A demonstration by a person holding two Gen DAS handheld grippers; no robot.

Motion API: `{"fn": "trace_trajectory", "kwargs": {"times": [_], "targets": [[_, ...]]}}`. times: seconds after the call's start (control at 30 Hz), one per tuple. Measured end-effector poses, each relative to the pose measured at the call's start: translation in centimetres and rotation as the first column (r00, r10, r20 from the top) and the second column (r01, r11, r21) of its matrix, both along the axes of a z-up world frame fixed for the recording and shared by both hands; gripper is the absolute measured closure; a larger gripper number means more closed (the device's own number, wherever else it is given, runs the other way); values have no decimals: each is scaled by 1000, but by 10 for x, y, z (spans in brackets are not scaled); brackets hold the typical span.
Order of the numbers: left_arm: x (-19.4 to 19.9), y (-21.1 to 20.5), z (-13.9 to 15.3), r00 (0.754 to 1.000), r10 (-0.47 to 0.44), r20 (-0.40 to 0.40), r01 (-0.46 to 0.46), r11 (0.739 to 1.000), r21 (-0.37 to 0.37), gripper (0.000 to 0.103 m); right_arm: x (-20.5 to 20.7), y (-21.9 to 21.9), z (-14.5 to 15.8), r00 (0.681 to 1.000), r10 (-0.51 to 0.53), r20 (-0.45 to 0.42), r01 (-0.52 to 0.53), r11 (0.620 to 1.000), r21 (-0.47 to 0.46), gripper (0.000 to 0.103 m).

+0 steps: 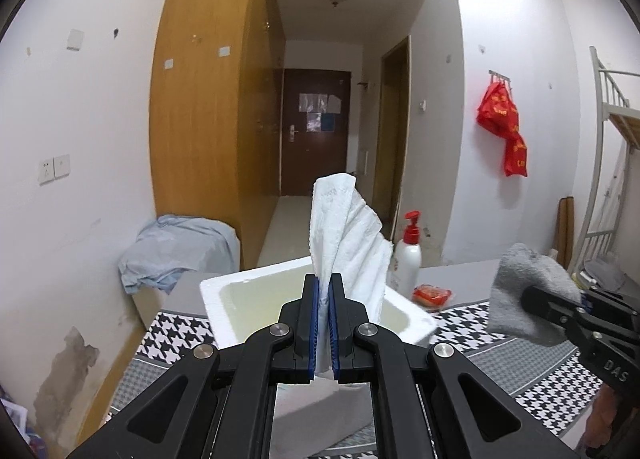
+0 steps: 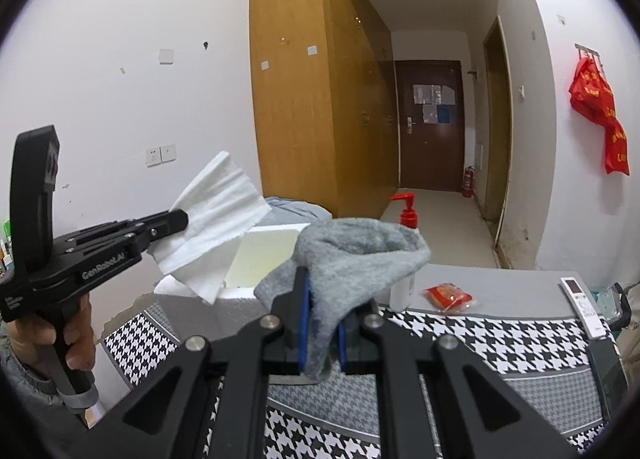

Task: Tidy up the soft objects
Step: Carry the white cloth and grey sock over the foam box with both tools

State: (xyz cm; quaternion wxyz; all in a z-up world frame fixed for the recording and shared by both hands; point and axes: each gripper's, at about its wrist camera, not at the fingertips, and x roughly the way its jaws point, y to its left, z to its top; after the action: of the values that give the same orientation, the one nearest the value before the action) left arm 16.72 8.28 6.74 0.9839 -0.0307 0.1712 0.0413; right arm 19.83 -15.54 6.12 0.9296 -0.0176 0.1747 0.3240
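My left gripper (image 1: 324, 291) is shut on a white paper towel (image 1: 346, 243) and holds it above the near rim of a white foam box (image 1: 216, 299). The towel stands up from the jaws. In the right wrist view the left gripper (image 2: 182, 219) holds the towel (image 2: 216, 219) over the box (image 2: 272, 243). My right gripper (image 2: 322, 299) is shut on a grey sock (image 2: 352, 255), held above the table right of the box. It shows in the left wrist view (image 1: 528, 295) with the sock (image 1: 524, 283).
The table has a houndstooth cloth (image 2: 480, 339). A white pump bottle with red top (image 1: 408, 255), a red packet (image 2: 448, 296) and a white remote (image 2: 584, 307) lie behind and to the right. A blue-grey cloth (image 1: 176, 251) covers something left of the box.
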Motion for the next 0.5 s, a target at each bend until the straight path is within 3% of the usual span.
{"fn": "trace_trajectory", "kwargs": {"times": [0.5], "targets": [[39, 18, -18, 995, 48, -83, -49, 999, -11, 98, 6, 13, -2, 1000, -16, -10, 16, 999, -29, 89]]}}
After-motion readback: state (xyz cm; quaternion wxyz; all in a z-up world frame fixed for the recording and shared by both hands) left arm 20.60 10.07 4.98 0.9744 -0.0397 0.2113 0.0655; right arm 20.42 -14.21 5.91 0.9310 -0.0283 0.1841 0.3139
